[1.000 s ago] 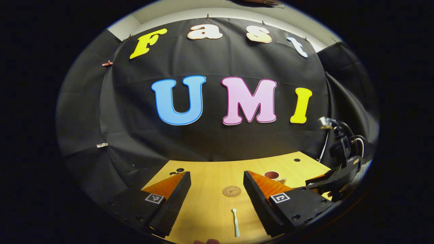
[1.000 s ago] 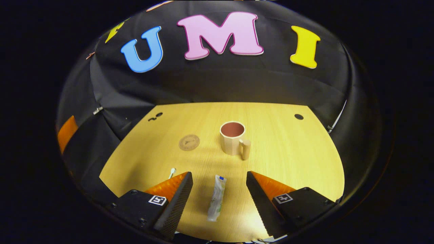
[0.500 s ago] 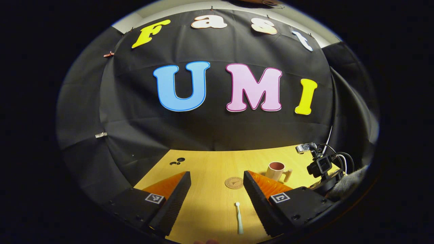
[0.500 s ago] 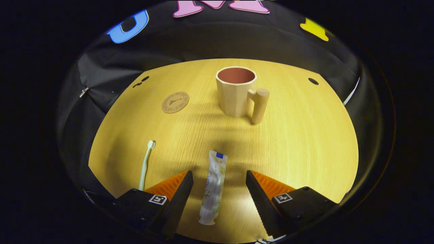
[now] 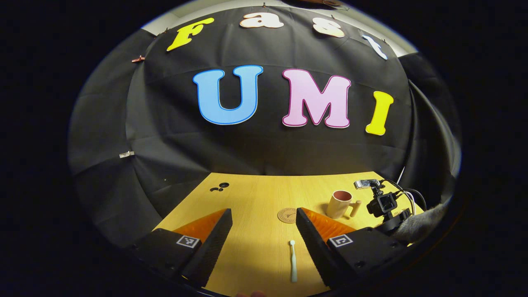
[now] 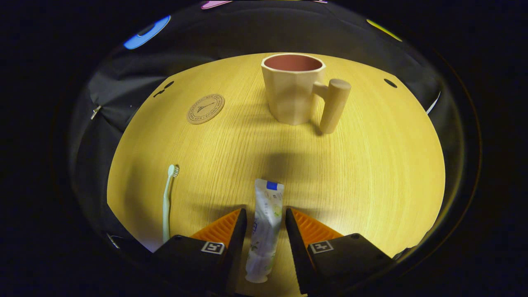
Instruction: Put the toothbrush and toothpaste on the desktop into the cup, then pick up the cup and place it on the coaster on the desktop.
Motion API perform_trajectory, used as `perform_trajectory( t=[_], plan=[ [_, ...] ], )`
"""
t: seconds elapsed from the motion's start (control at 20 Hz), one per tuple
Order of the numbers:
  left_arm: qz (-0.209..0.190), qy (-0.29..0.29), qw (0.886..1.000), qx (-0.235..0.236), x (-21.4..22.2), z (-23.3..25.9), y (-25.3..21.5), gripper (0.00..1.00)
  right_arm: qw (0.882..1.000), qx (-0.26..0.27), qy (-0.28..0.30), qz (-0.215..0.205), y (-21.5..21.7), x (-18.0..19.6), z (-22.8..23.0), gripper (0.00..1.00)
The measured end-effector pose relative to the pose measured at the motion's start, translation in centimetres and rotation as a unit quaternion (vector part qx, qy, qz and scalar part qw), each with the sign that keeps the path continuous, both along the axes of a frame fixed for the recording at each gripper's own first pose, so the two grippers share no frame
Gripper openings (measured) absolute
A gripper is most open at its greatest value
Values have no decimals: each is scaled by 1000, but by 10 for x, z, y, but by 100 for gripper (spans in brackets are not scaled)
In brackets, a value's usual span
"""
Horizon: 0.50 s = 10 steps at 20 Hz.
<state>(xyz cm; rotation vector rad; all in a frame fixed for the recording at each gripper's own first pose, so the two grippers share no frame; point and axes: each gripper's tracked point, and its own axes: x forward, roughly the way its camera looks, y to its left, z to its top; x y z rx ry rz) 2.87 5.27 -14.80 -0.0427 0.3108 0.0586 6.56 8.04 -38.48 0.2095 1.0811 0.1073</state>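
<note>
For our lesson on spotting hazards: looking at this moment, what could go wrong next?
1. The right gripper straddles the flat toothpaste lying on the desk; the soft tube may slip or buckle when squeezed.
2. The cup has a narrow mouth, so a tilted tube could catch the rim and tip it.

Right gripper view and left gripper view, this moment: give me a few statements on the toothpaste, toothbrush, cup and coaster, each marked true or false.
1. The toothpaste lies between the right gripper jaws. True.
2. The toothbrush is already in the cup. False: it lies flat on the desktop, and the cup looks empty.
3. The cup stands on the coaster. False: it stands apart from it.
4. The left gripper jaws are wide apart, holding nothing. True.
5. The cup lies on its side. False: it is upright.
</note>
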Motion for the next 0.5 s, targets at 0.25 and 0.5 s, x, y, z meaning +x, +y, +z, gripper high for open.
perform_trajectory(
  t=[0.25,0.5],
  plan=[
    [4,7,1000,0,3,-8,-4,98,1000,19,13,13,4,-3,-4,23],
    [-14,61,998,-18,10,-42,-25,98,996,93,-11,9,11,-8,9,9]
  ],
)
